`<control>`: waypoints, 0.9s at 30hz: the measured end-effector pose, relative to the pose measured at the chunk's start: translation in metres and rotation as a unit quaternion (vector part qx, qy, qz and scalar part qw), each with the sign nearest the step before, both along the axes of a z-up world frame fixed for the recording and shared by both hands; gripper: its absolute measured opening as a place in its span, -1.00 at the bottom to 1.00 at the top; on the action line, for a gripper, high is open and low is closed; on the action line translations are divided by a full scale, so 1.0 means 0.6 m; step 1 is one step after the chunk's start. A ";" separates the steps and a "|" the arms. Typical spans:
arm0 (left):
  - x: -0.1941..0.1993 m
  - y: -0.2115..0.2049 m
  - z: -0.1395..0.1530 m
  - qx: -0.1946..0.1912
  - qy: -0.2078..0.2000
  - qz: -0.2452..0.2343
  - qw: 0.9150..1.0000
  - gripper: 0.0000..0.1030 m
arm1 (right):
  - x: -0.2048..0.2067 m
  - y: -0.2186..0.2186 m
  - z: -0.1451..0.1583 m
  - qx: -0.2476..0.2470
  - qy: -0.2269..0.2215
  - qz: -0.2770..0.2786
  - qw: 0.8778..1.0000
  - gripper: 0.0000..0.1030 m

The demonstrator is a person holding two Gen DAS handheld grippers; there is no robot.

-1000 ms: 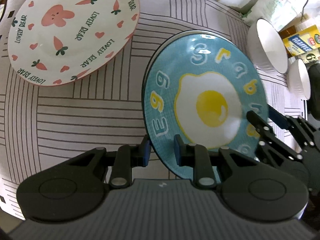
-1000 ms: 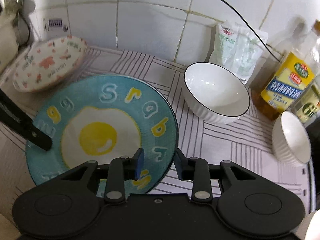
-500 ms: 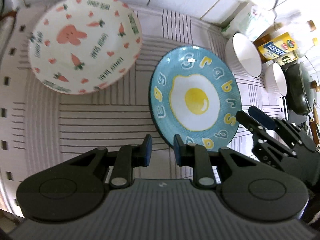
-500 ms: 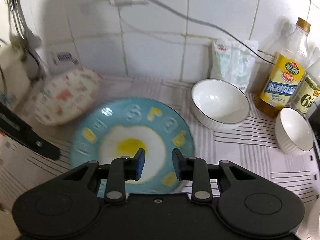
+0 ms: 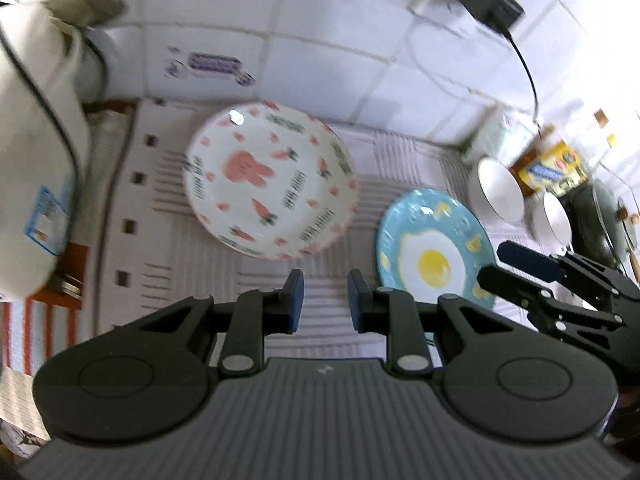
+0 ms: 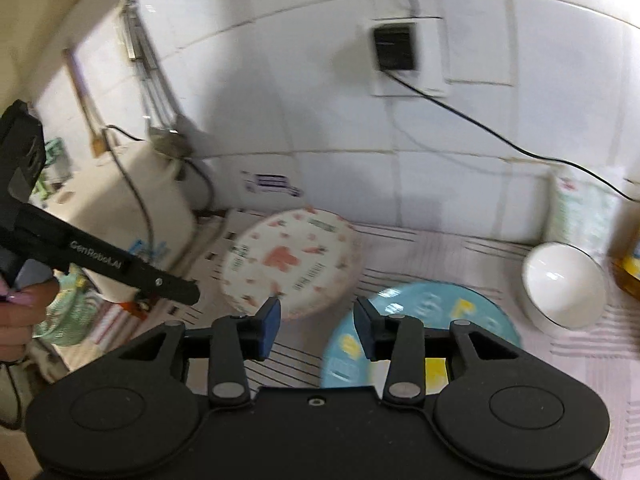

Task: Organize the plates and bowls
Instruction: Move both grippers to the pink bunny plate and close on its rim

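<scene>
A blue plate point(image 5: 432, 252) with a fried-egg picture lies flat on the striped mat, also seen low in the right wrist view as the blue plate point(image 6: 420, 308). To its left sits a white plate point(image 5: 272, 184) with a pink rabbit and carrots, the same white plate point(image 6: 288, 264). My left gripper point(image 5: 326, 300) hangs above the mat between the plates, its jaws a narrow gap apart and empty. My right gripper point(image 6: 316, 320) is high over both plates, its jaws opening with nothing between them; it shows as the right gripper point(image 5: 496, 264) beside the blue plate.
A large white bowl point(image 5: 500, 188) and a small white bowl point(image 5: 556, 216) stand right of the blue plate, with an oil bottle point(image 5: 548, 168) and a lidded pan point(image 5: 604, 220) behind. A white appliance point(image 5: 36, 160) fills the left. The tiled wall carries a plugged socket point(image 6: 394, 46). A hand point(image 6: 20, 308) holds the left gripper.
A second ago the blue plate's rim sat between both grippers' jaws; now it lies on the mat. Both grippers have risen and drawn back. The right jaws stand wider.
</scene>
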State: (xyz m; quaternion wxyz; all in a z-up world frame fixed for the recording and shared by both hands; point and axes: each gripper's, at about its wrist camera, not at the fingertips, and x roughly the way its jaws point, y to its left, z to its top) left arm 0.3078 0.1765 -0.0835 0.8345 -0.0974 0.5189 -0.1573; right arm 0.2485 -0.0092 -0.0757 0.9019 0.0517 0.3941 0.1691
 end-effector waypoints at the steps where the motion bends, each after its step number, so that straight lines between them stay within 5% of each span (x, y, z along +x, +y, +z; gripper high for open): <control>1: 0.002 0.009 0.001 0.000 -0.004 0.005 1.000 -0.53 | 0.007 0.006 -0.003 0.008 -0.002 0.006 1.000 -0.02; 6: 0.018 0.047 -0.010 0.007 -0.023 0.026 0.999 -0.40 | 0.044 0.026 -0.031 0.034 -0.013 0.012 0.999 0.21; 9: 0.039 0.060 -0.035 0.028 -0.023 0.038 0.999 -0.11 | 0.084 0.031 -0.056 0.058 0.011 -0.013 0.998 0.23; 14: 0.080 0.076 -0.093 0.025 0.003 0.079 0.997 -0.01 | 0.154 0.040 -0.118 0.065 0.037 -0.067 0.995 0.23; 20: 0.118 0.079 -0.159 0.047 0.021 0.092 0.994 0.00 | 0.224 0.036 -0.189 0.017 0.046 -0.097 0.994 0.21; 27: 0.153 0.076 -0.203 0.052 0.024 0.093 0.994 -0.23 | 0.267 0.026 -0.210 0.029 0.074 -0.077 0.994 -0.19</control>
